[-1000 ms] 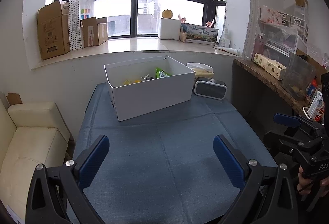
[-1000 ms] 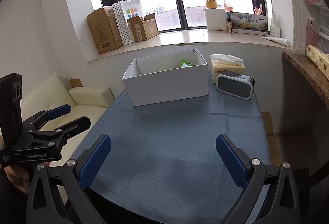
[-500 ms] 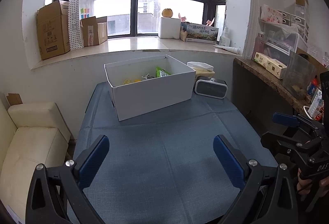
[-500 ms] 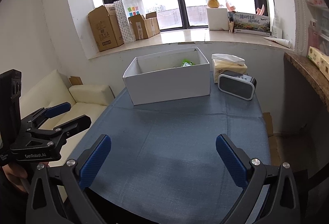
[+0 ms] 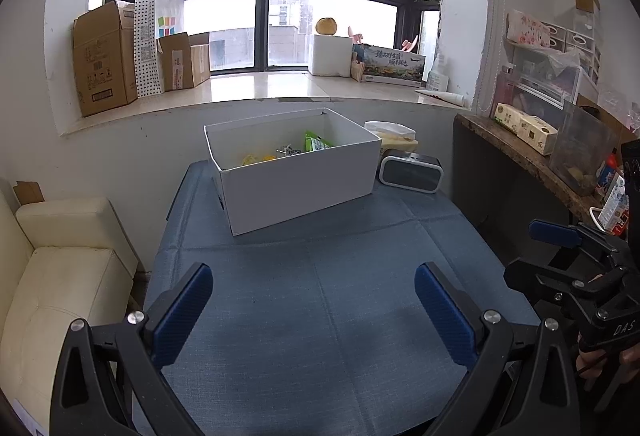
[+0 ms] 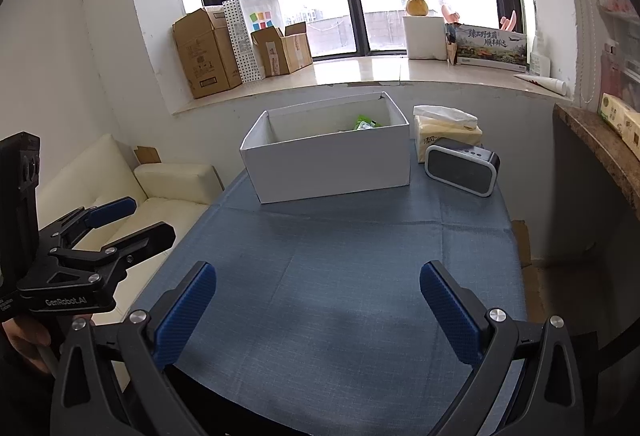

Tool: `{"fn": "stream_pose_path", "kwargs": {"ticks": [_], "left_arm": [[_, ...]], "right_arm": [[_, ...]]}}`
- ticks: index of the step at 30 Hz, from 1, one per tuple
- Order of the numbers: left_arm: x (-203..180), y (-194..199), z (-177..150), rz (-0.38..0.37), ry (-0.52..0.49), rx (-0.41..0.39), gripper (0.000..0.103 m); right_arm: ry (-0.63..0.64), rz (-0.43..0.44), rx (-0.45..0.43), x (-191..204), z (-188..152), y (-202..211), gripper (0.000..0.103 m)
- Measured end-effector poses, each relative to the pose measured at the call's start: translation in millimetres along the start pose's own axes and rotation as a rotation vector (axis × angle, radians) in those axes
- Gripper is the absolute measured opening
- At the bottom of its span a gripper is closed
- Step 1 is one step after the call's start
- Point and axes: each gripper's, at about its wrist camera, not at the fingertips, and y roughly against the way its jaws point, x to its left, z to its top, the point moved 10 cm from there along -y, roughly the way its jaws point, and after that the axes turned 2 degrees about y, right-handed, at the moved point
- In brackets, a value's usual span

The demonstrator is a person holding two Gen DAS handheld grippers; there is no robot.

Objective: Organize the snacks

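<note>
Both grippers, left and right, hang spread and empty above bare blue tablecloth. Snack packets already lie inside the white box at the table's far end, so sorting looks finished.

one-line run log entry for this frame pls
left hand-held gripper: open, empty | right hand-held gripper: open, empty | snacks in white box | blue tablecloth: bare in front

- The white box and blue-clothed table are viewed from the near-left edge, toward the window.
- The same box is seen from the near-right.
</note>
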Motion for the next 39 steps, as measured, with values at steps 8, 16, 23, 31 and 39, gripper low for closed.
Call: {"fn": "stream_pose_path", "kwargs": {"ticks": [8, 16, 23, 31, 39], "left_arm": [[-0.8, 2.6, 1.0, -0.002, -0.002, -0.003, 0.103], [-1.6, 4.8, 0.4, -0.005, 0.001, -0.002, 0.103], [-0.7, 3.8, 0.1, -0.007, 0.001, 0.001, 0.103], [1.6, 3.0, -0.2, -0.008, 0.002, 0.003, 0.103], [0.7, 2.4, -0.2, -0.008, -0.001, 0.006, 0.103]], "right_arm": [[0.002, 0.0, -0.001, 0.1, -0.1, 0.0, 0.103], [0.006, 0.002, -0.005, 0.1, 0.1, 0.9, 0.103], [0.014, -0.005, -0.001, -0.1, -1.1, 1.0, 0.103], [0.02, -0.001, 0.004, 0.7, -1.7, 0.4, 0.103], [0.021, 0.0, 0.004, 1.1, -2.6, 0.7, 0.103]]}}
